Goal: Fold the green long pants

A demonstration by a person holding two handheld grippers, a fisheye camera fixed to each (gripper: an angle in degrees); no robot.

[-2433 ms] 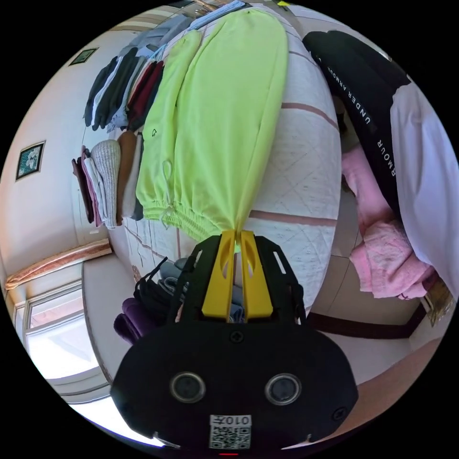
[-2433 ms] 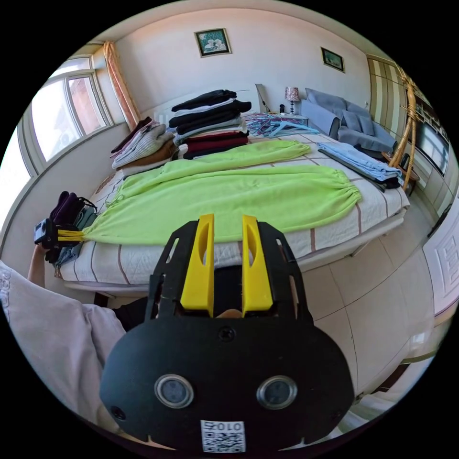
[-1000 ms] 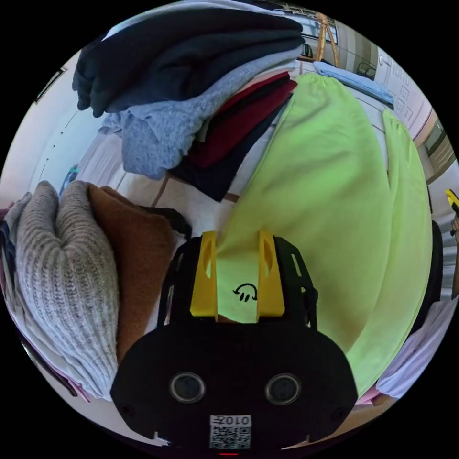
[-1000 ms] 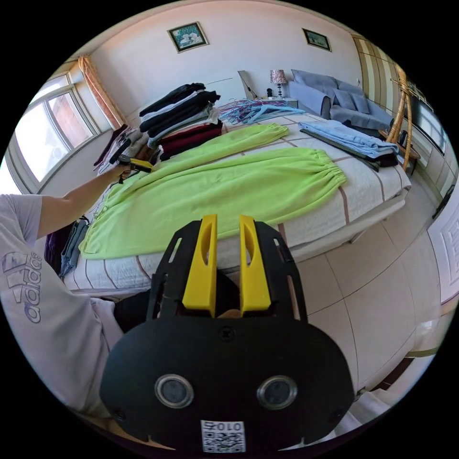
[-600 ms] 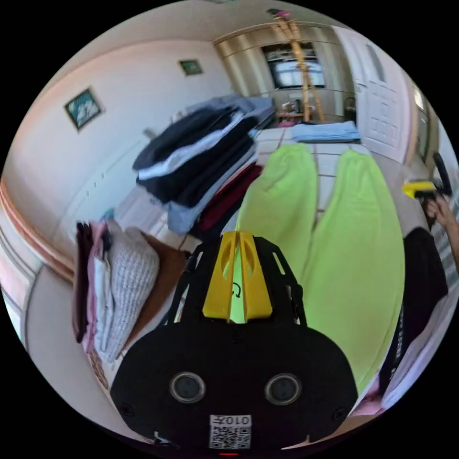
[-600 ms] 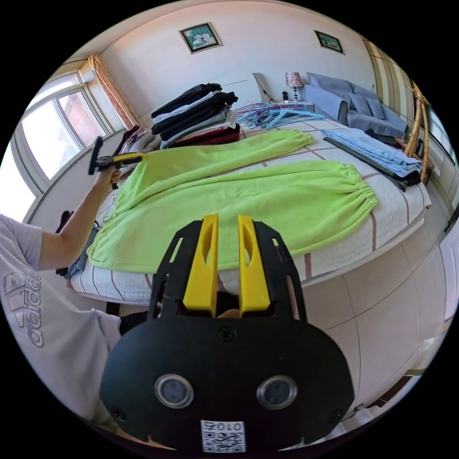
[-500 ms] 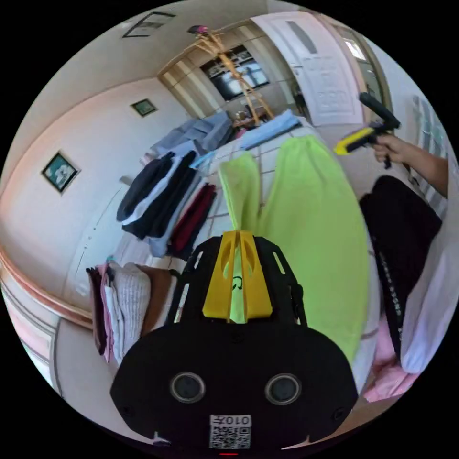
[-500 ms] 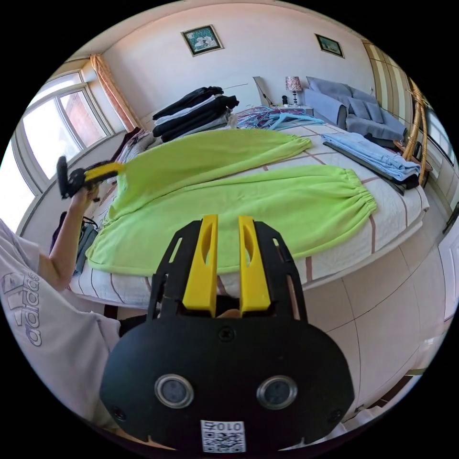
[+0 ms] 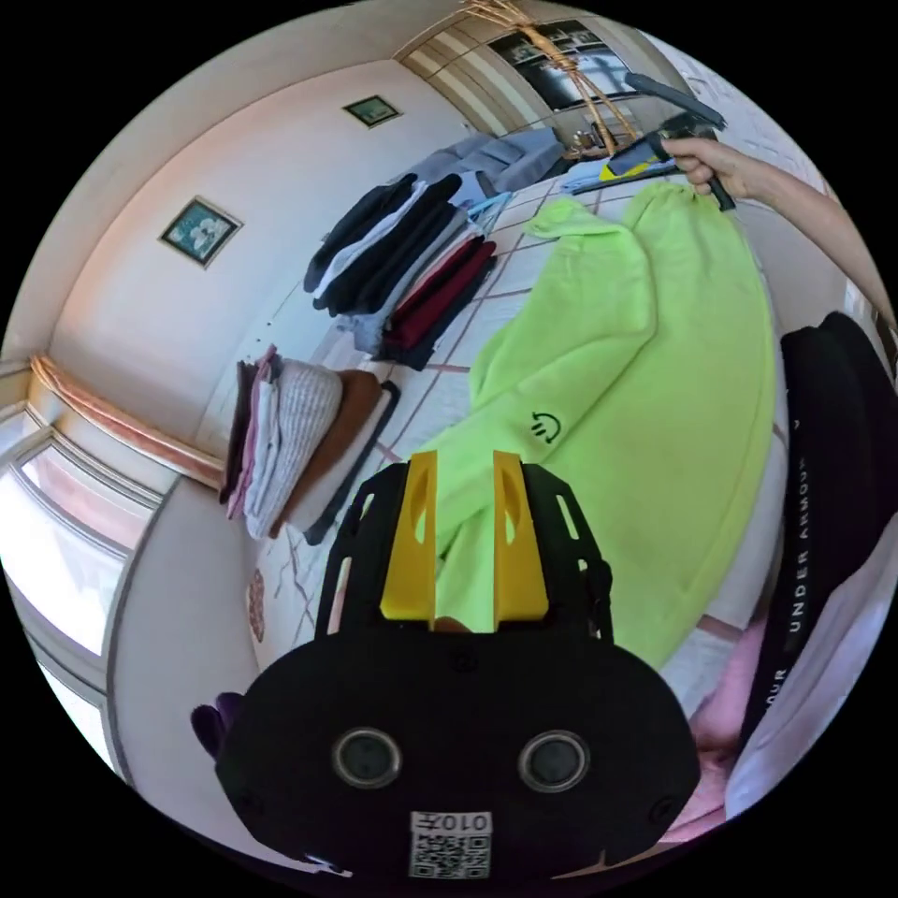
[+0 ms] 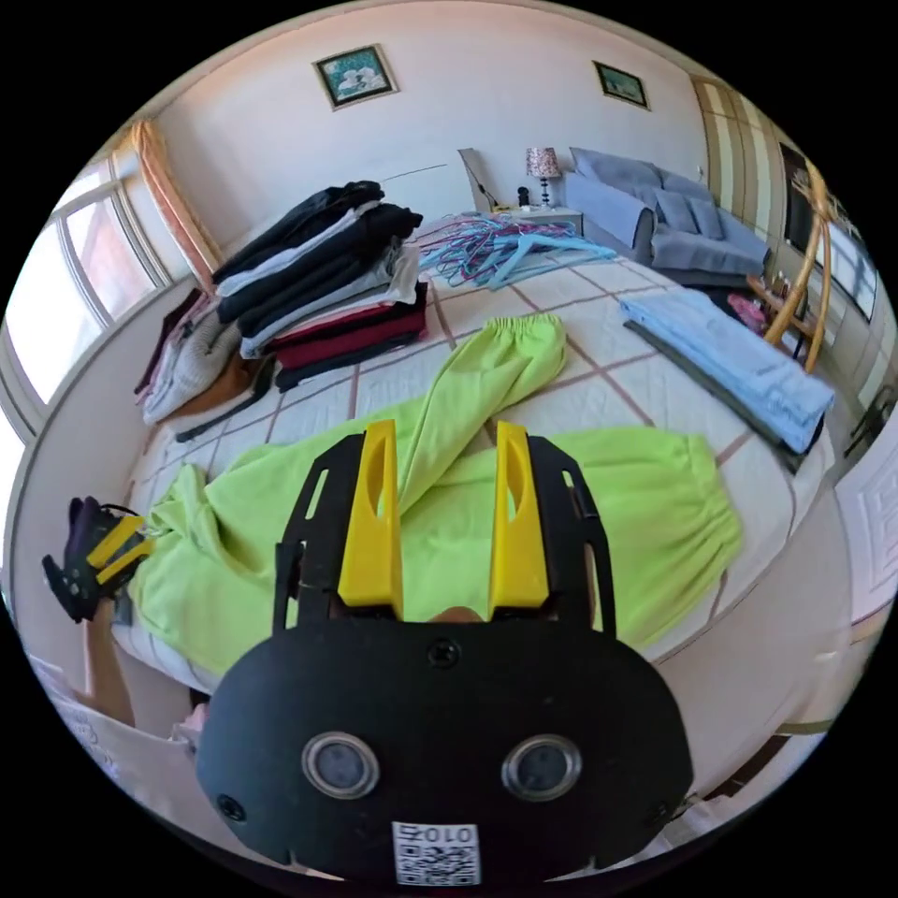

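Observation:
The green long pants [image 10: 468, 533] lie on the bed [image 10: 599, 374], waist to the left in the right gripper view. The far half is laid over the near half at the waist, while its leg still runs slantwise to a cuff [image 10: 514, 341] further back. My left gripper [image 9: 465, 458] is open at the waist end, green cloth [image 9: 599, 374] lying loose between its jaws; it also appears as the left gripper [image 10: 108, 557] by the waist edge. My right gripper [image 10: 446, 427] hovers wide open above the legs, and appears as the right gripper [image 9: 645, 164] near the cuffs.
Stacks of folded dark clothes [image 10: 318, 271] and knitwear [image 9: 299, 430] stand along the bed's far side. Hangers [image 10: 496, 243] lie at the back, folded light blue clothes [image 10: 739, 365] at the right edge. A grey sofa [image 10: 655, 224] stands beyond. The person stands close to the bed's near edge.
My left gripper took the far side of the waist, lifted it across onto the near half and opened. My right gripper opened wider and moved in over the pants' legs.

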